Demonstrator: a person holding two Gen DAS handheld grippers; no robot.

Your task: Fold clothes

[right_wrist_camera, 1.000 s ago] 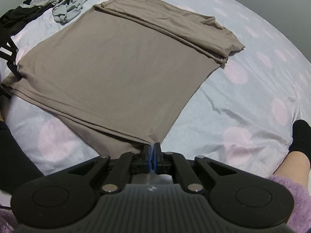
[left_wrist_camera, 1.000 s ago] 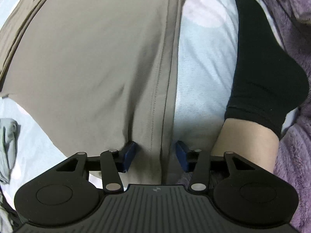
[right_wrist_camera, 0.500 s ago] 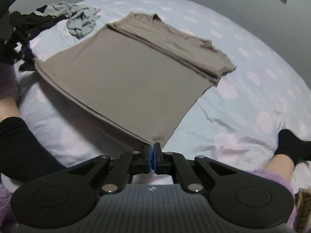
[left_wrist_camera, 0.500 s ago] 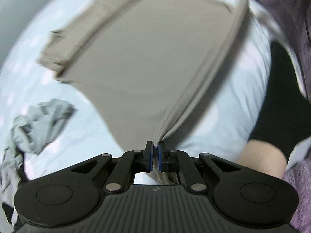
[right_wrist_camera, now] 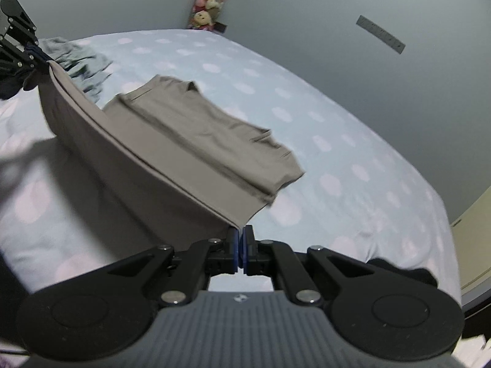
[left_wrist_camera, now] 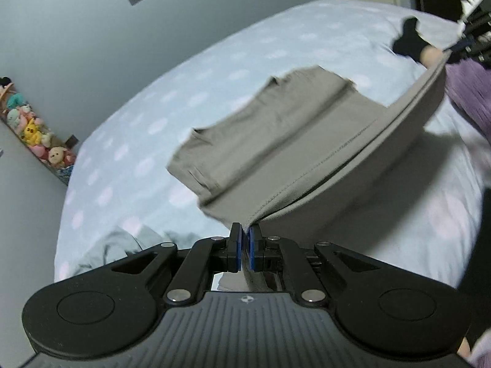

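Note:
A taupe T-shirt (left_wrist_camera: 276, 141) lies on the pale blue spotted bed (left_wrist_camera: 138, 141), its sleeves folded in at the far end. Its bottom hem is lifted off the bed and stretched between both grippers. My left gripper (left_wrist_camera: 244, 236) is shut on one hem corner. My right gripper (right_wrist_camera: 240, 239) is shut on the other hem corner of the shirt (right_wrist_camera: 190, 128). The right gripper also shows at the far right of the left wrist view (left_wrist_camera: 460, 52), and the left gripper at the far left of the right wrist view (right_wrist_camera: 33, 53).
A crumpled grey-green garment (left_wrist_camera: 116, 248) lies on the bed by the left gripper, also in the right wrist view (right_wrist_camera: 83, 61). A black-socked foot (left_wrist_camera: 408, 40) rests on the bed near purple fleece (left_wrist_camera: 469, 92). Plush toys (left_wrist_camera: 33, 135) line the wall.
Both grippers have raised the hem well above the bed and carried it toward the shirt's collar end. The left gripper, open a second ago, closed on its hem corner.

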